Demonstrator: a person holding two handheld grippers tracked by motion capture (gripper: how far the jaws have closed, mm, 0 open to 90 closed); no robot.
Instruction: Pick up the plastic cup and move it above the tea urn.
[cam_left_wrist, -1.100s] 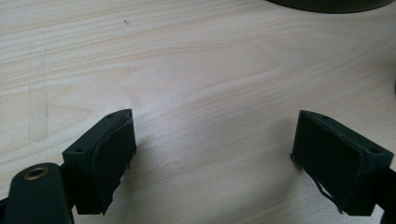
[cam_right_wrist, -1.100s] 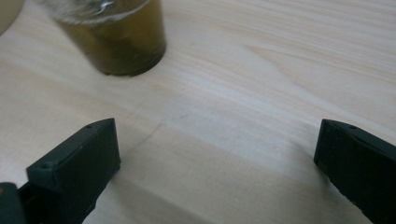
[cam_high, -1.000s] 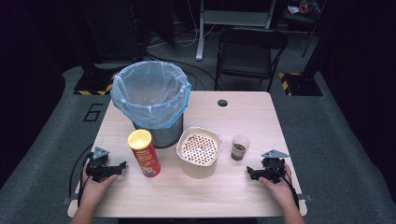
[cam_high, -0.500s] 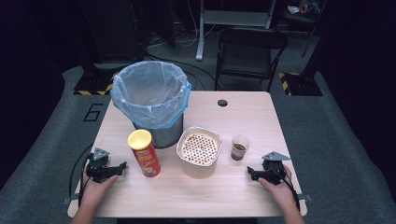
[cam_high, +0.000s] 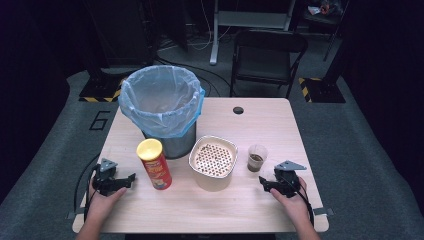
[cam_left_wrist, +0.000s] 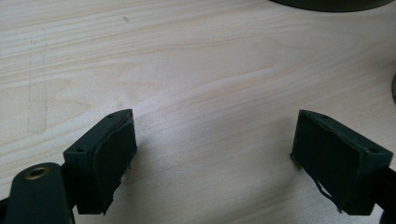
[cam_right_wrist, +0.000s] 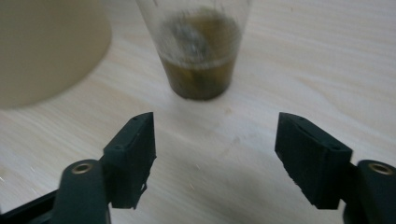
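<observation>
From the high view, the left claw (cam_high: 131, 177) and right claw (cam_high: 261, 181) rest near the wooden bench's (cam_high: 260, 125) front edge, unmoved since before. The left gripper view shows wide-open empty jaws over bare wood. In the right gripper view, spread empty jaws face a plastic cup (cam_right_wrist: 200, 46) beside a cream tub (cam_right_wrist: 46, 46).

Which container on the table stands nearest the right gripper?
The small clear cup with brown liquid, just ahead of the right gripper; the cream tub stands farther left.
</observation>
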